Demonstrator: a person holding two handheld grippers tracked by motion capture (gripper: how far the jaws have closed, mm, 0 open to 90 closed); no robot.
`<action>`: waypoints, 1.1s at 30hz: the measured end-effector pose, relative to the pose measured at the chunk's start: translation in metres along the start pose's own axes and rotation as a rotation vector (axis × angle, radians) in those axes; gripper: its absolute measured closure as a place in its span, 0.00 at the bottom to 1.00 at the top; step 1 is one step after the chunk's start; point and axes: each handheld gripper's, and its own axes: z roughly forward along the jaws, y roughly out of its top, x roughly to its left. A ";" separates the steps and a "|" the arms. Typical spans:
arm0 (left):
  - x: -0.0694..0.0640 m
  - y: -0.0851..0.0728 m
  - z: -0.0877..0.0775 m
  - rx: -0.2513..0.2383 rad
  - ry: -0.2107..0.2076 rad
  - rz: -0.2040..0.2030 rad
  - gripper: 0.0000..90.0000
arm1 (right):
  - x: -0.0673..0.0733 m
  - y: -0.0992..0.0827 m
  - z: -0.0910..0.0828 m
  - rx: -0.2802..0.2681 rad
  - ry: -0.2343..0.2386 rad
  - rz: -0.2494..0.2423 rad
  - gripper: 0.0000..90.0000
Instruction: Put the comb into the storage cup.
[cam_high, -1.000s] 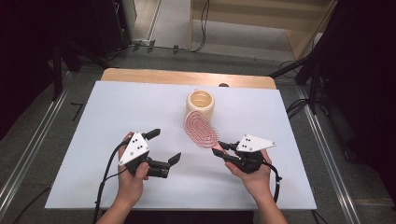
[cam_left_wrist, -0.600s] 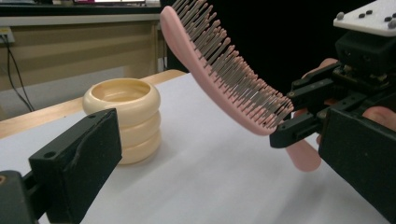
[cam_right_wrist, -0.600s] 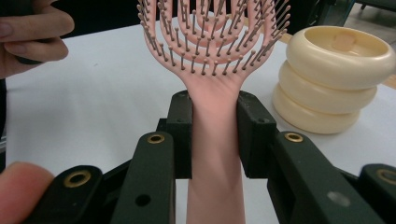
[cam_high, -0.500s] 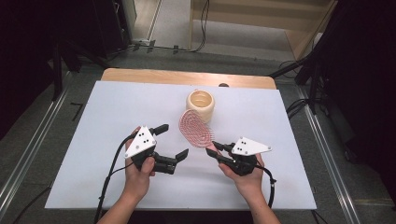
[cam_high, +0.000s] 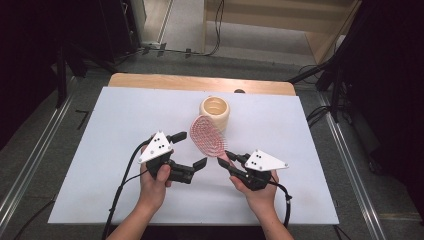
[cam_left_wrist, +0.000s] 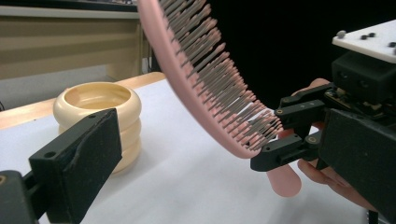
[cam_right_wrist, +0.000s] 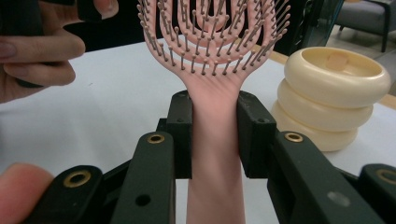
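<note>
- Since the handle is clamped between the pads of the right gripper (cam_right_wrist: 215, 135), the pink brush (cam_high: 207, 135) is held off the white table (cam_high: 100, 150), head raised and tilted toward the cup.
- Grip is taken low on the neck, likely so the head is left free for the next placement.
- Left gripper (cam_high: 186, 150) is kept beside the brush head, jaws spread, nothing between them; probably staged to steady or take over.
- Brush: smooth moulded plastic, vented oval head, rows of thin bristles (cam_left_wrist: 224, 88), rounded handle tip.
- Cream cup (cam_high: 215, 112) is set just behind the brush, upright; glossy, three stacked rounded rings, hollow centre.
</note>
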 end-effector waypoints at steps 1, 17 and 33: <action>0.000 0.000 0.000 0.000 0.000 0.000 0.00 | 0.001 0.000 0.000 -0.005 -0.002 0.001 0.75; -0.002 0.010 0.012 -0.026 0.020 -0.094 0.21 | 0.010 -0.001 0.004 -0.015 -0.011 -0.023 0.75; 0.000 0.014 0.016 -0.007 -0.006 -0.169 0.59 | 0.019 0.000 0.006 -0.030 -0.069 -0.054 0.75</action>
